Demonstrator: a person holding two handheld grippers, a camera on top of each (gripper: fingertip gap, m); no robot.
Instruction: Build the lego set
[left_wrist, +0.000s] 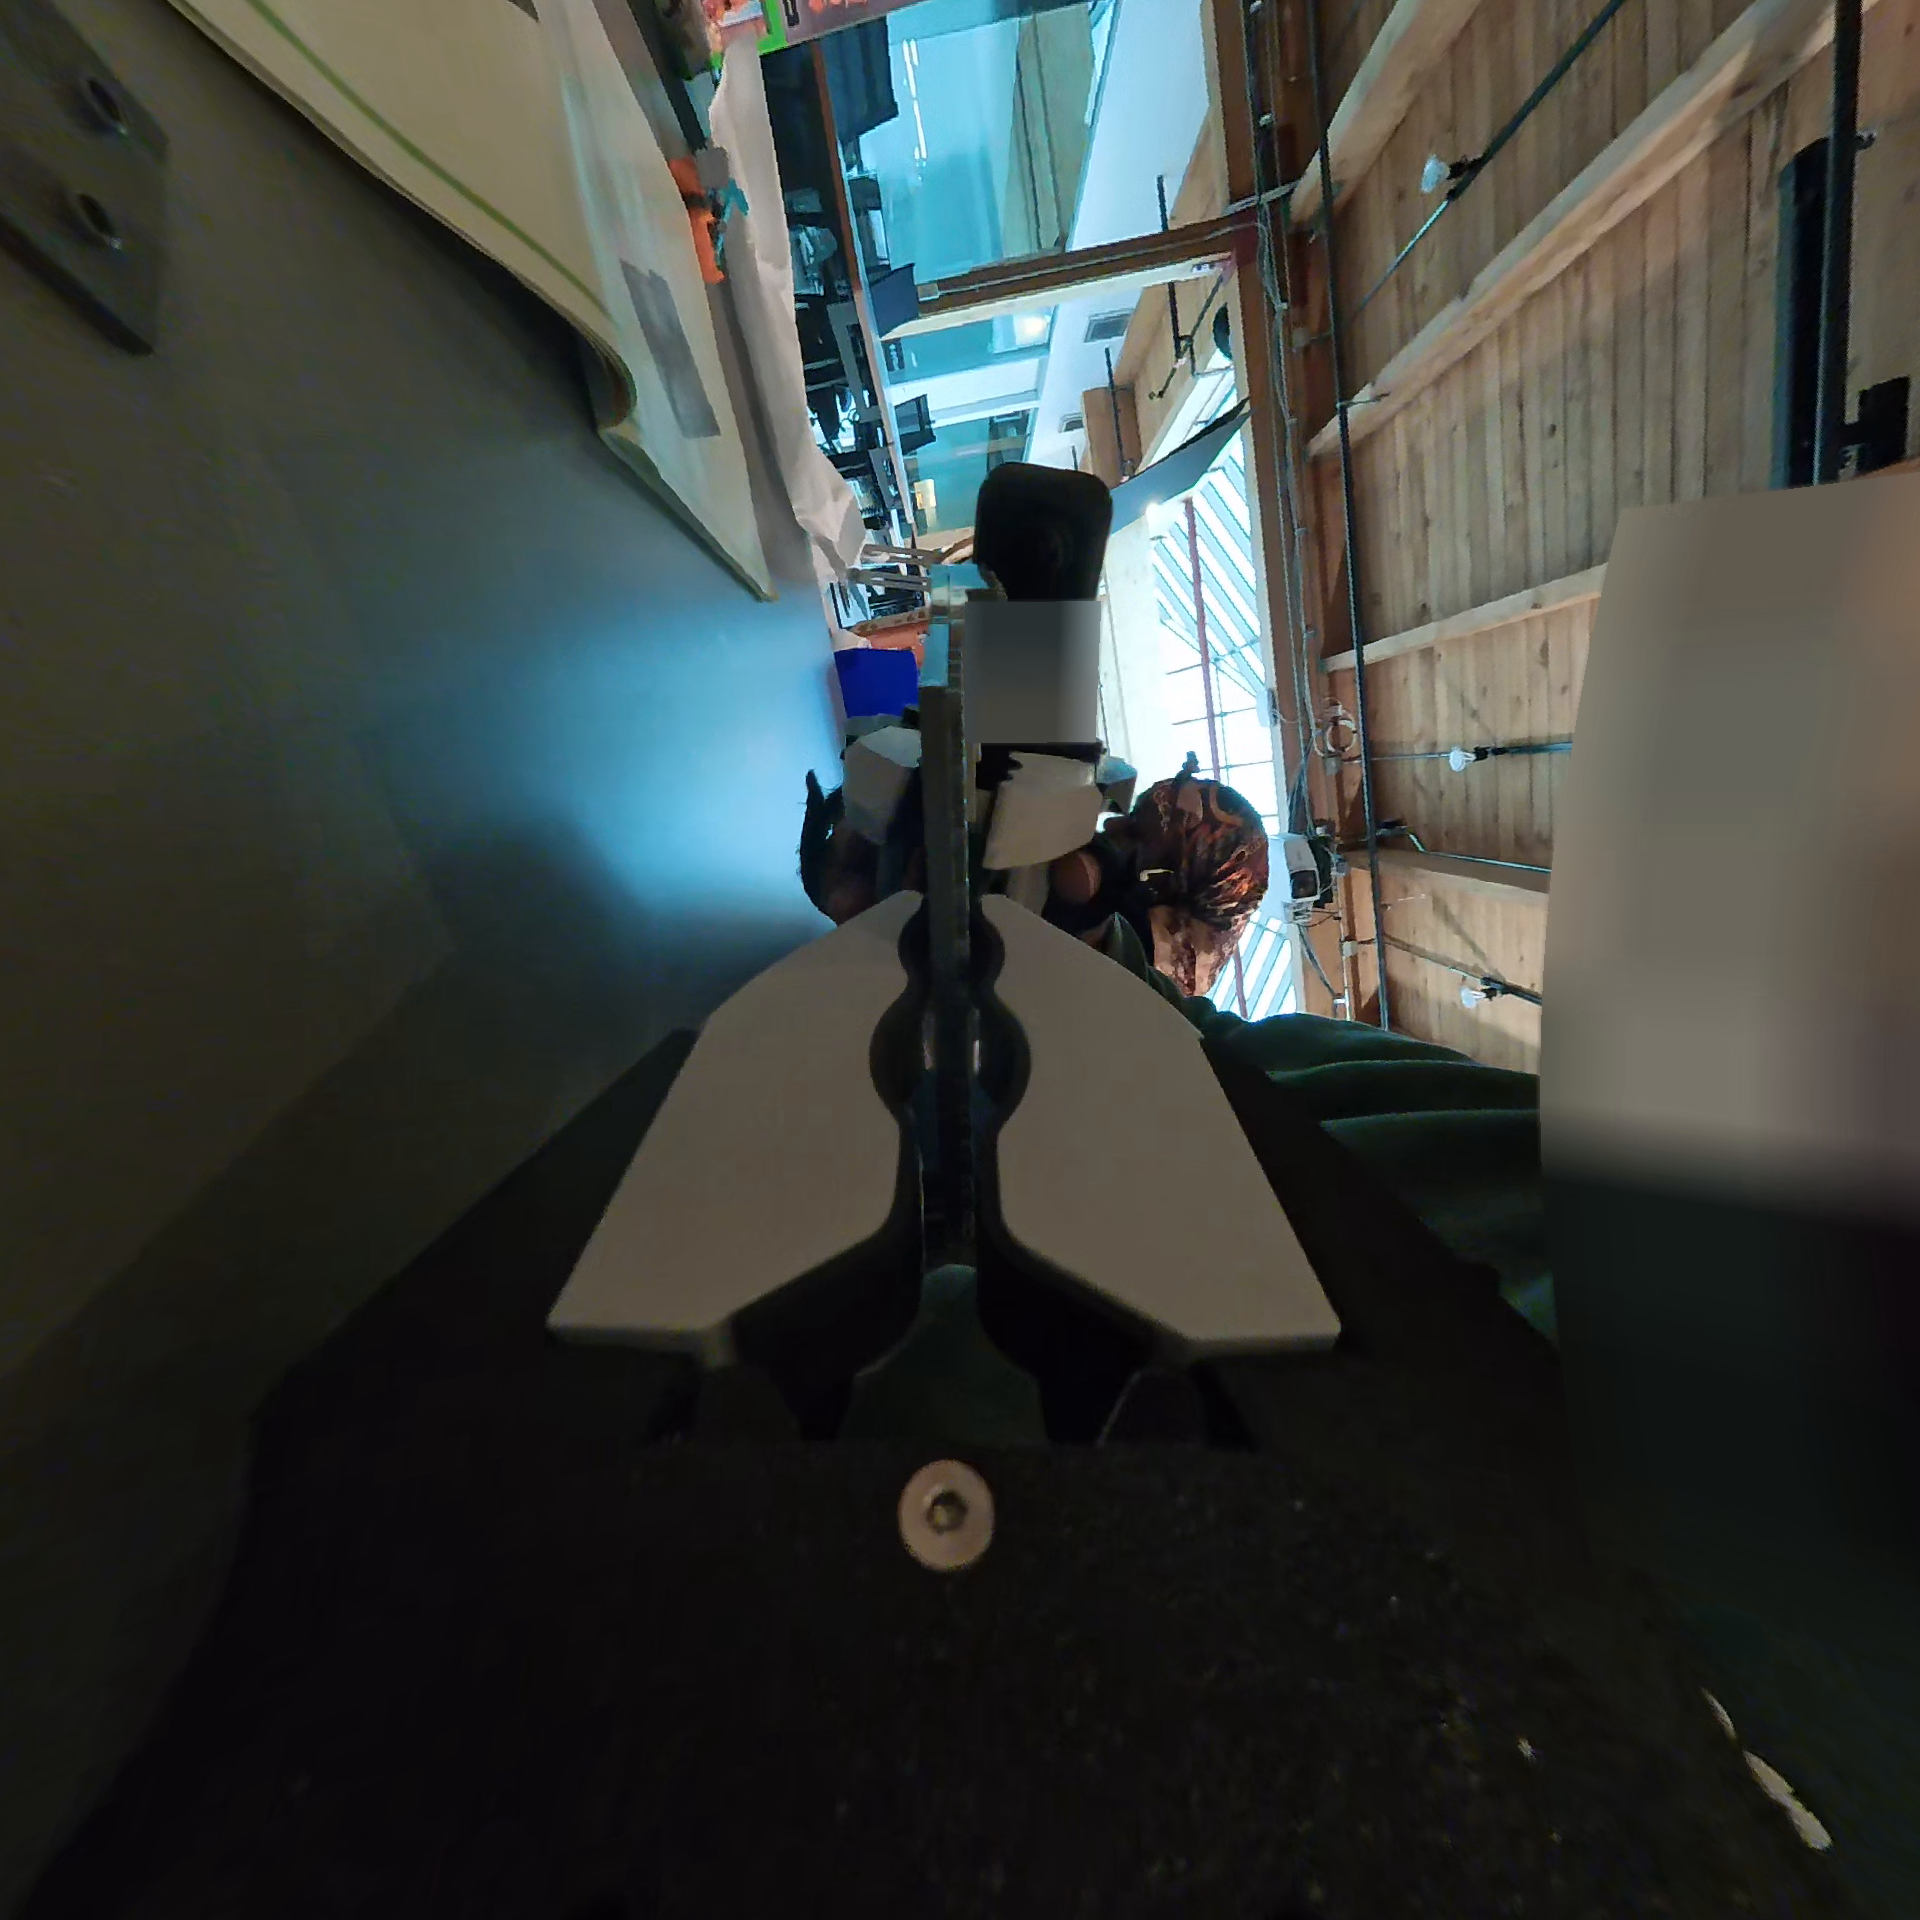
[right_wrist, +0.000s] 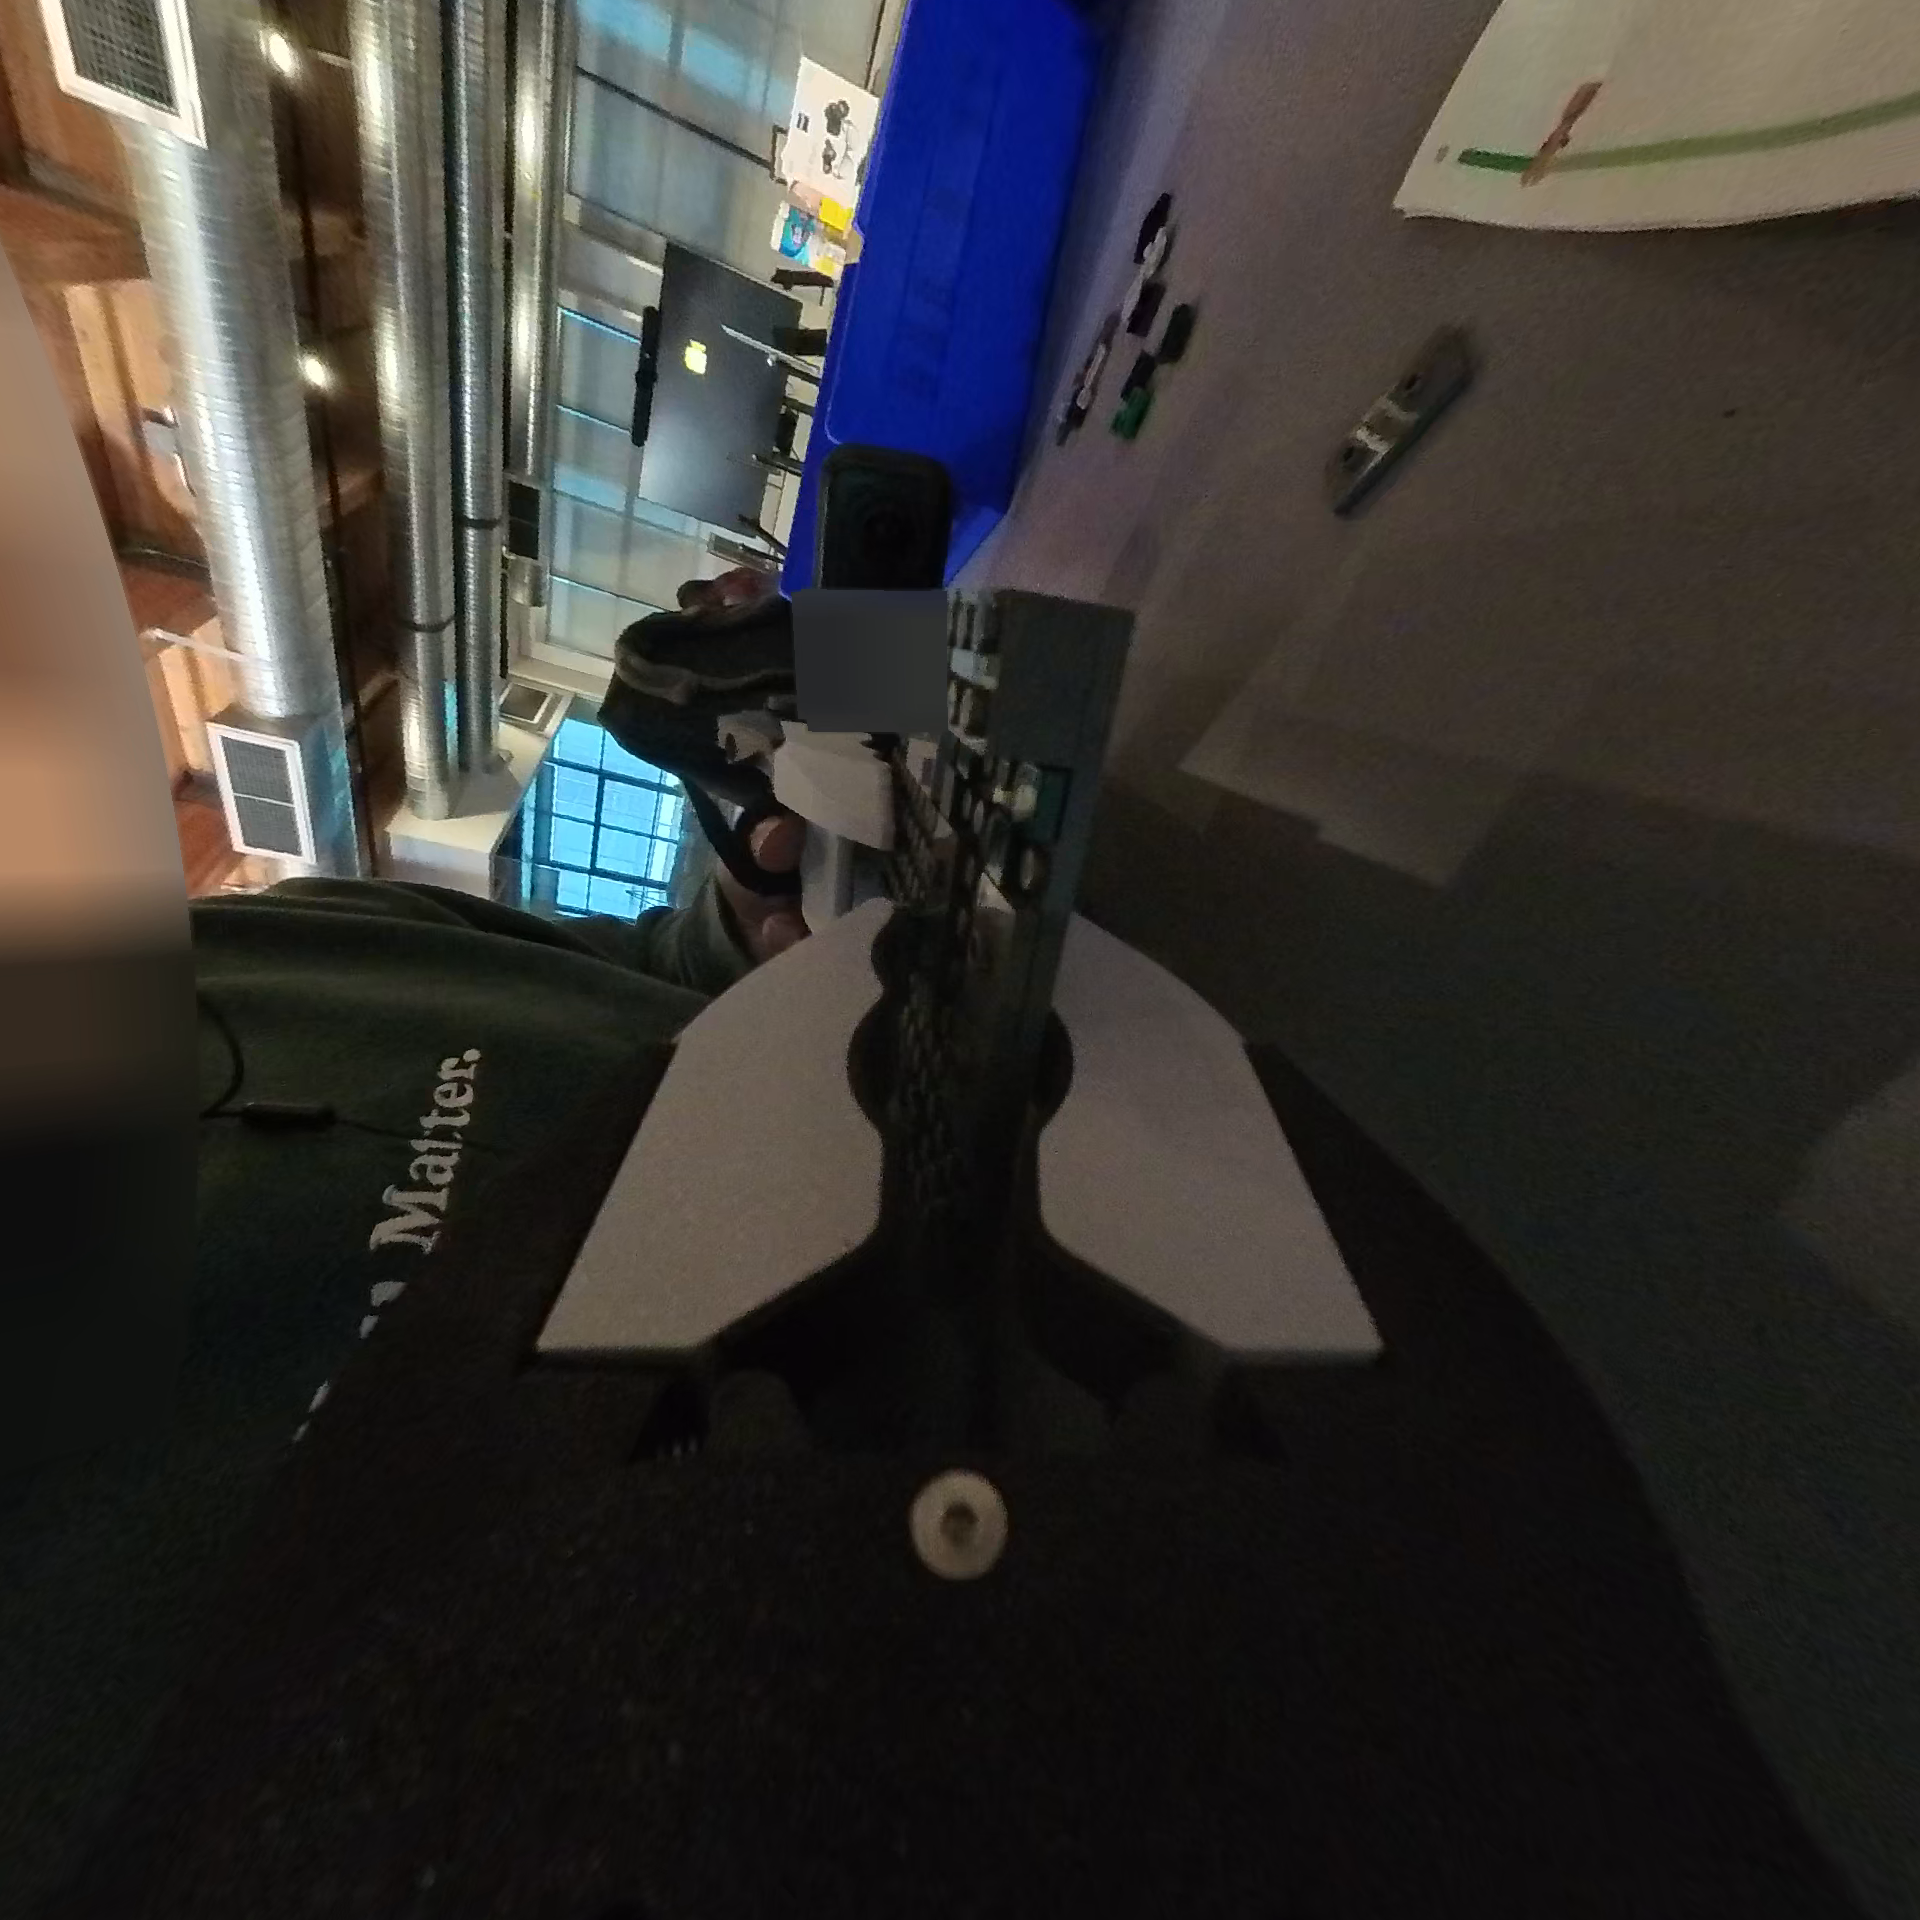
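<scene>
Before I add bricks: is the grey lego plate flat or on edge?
On edge: the grey lego plate stands clamped between both grippers, left gripper and right gripper.

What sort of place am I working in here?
Probably a converted loft or industrial workshop-office: bare wooden ceiling beams, exposed metal ducts, and glass partitions beyond a grey worktable with a blue bin.

Grey lego plate (right_wrist: 1049, 831) (studded, edge-on) held aloft above the table.

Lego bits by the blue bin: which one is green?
The small green piece, toward the near end of them; the others look black or white.
</scene>
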